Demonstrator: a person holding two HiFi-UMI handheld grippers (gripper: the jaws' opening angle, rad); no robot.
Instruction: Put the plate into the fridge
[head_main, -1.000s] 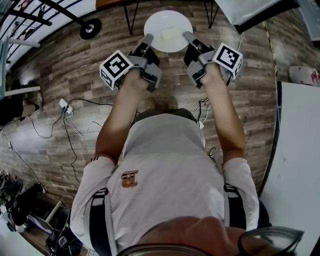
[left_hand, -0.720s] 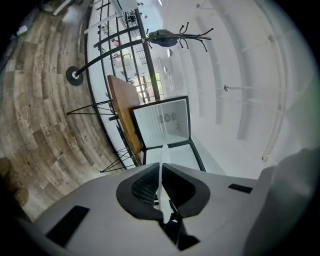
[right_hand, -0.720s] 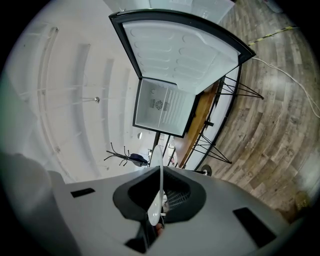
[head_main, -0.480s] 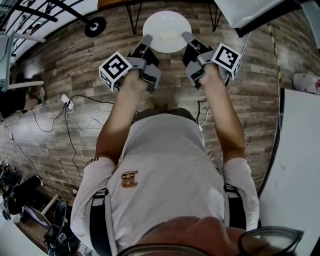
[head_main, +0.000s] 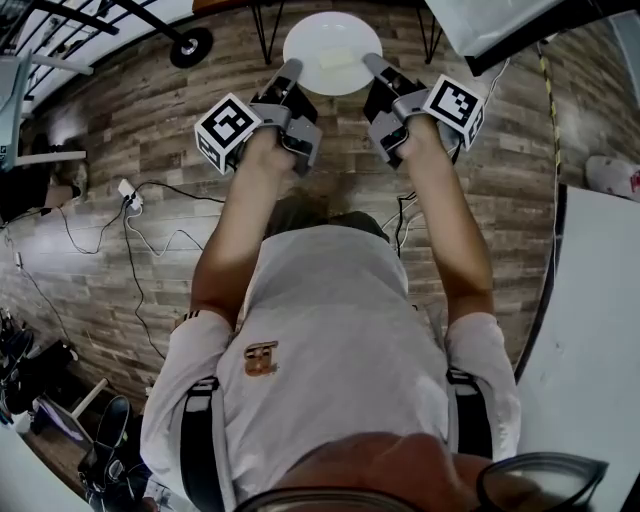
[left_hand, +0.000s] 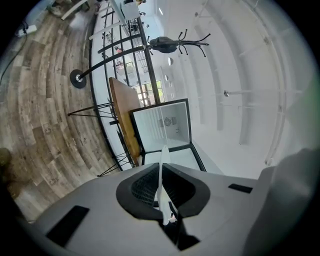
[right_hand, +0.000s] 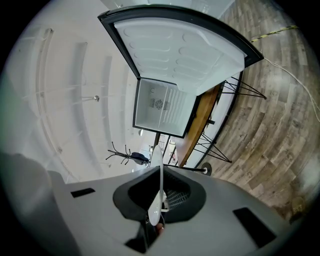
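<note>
Clamping the rim from opposite sides, the left gripper (head_main: 291, 70) and the right gripper (head_main: 371, 66) each have their jaws closed down on the white plate (head_main: 328, 30). Each gripper view shows the thin rim edge-on between the dark pads (left_hand: 142, 187). The plate hangs level out in front of the person, above the wooden floor (head_main: 150, 130), with a small pale piece of something (head_main: 339, 61) lying on it near the right gripper. Further out, both gripper views look toward the fridge (right_hand: 161, 107), a small white-lined box that appears to stand on a wood-topped table (left_hand: 123, 116) with thin black legs; its door (right_hand: 182, 47) is swung wide and the interior looks bare. By my reading this is the carry step: the plate is held but well apart from the fridge. The next move calls for walking it forward, holding both grips even so the plate stays flat, then sliding it in through the opening without clipping the door frame.
</note>
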